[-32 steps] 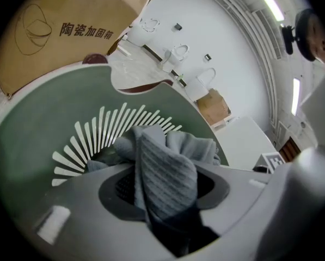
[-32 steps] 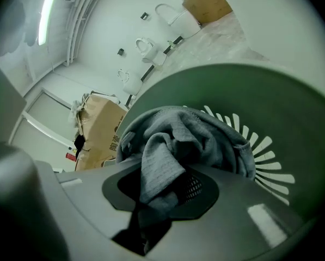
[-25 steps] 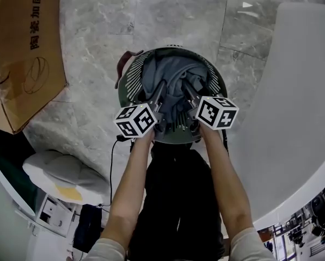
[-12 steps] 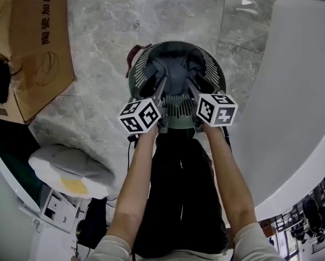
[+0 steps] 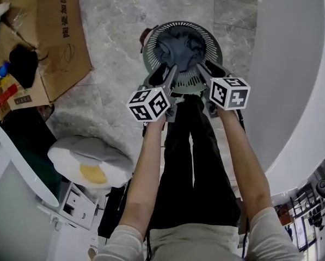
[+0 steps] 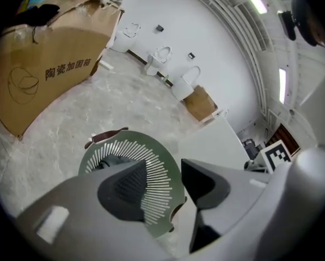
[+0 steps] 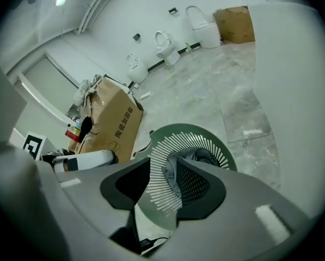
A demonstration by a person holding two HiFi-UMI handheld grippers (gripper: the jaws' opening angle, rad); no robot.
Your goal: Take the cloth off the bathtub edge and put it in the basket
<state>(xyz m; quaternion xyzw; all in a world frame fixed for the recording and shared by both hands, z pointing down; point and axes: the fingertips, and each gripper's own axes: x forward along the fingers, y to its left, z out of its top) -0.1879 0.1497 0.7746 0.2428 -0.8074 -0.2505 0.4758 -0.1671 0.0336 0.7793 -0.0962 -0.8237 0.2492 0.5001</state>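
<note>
Both tools have come up out of the basket [image 5: 215, 50]: a moment ago their tips were down among the folds of the cloth, and now the left gripper [image 5: 171, 74] and the right gripper [image 5: 202, 72] hang above its near rim, clear of everything. The basket also looks smaller and further off in the head view than it did, so we judge that we have straightened up and drawn back from it. The left gripper view shows its jaws parted with only the slotted green rim and the floor in the gap. The right gripper view shows the same, its jaws standing apart and released, with the basket beyond them. The grey cloth [image 5: 178, 45] lies bunched inside the basket, fully within the rim as far as we can see, with nothing holding it. The white bathtub [image 5: 295, 64] curves along our right, and the part of its edge that we can see is bare. From this we take the task as done, with the cloth delivered and let go.
</note>
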